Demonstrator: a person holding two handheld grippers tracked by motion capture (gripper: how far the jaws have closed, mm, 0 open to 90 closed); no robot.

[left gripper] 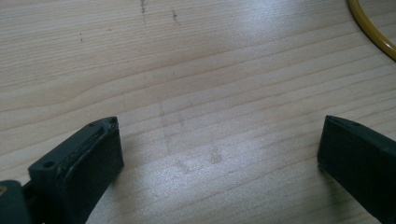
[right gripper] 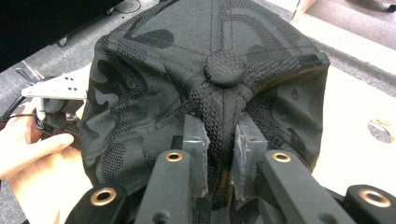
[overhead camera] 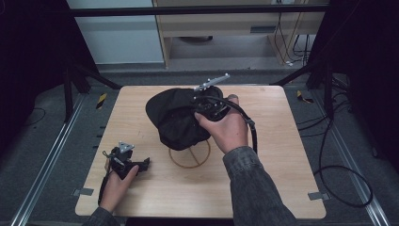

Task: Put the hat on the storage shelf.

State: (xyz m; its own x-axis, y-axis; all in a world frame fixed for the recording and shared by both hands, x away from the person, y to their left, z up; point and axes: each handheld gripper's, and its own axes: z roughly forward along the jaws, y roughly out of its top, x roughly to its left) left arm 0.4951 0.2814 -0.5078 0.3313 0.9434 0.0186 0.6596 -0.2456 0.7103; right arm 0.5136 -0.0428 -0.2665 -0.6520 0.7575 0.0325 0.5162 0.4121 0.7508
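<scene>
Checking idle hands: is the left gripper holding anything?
No, the left gripper has its jaws wide apart over bare table.

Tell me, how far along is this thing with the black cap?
Looks done: the cap seems seated over its stand, whose round base rests on the table. In hand: the right gripper has a fold of cap fabric between its pads. Probably left: letting go and drawing back. The left gripper rests open over bare wood.

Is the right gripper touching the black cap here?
Touching. In the right gripper view, the right gripper has both pads pressed on a pinched fold of the black cap, just below its top button, with fabric bunched between them.
</scene>
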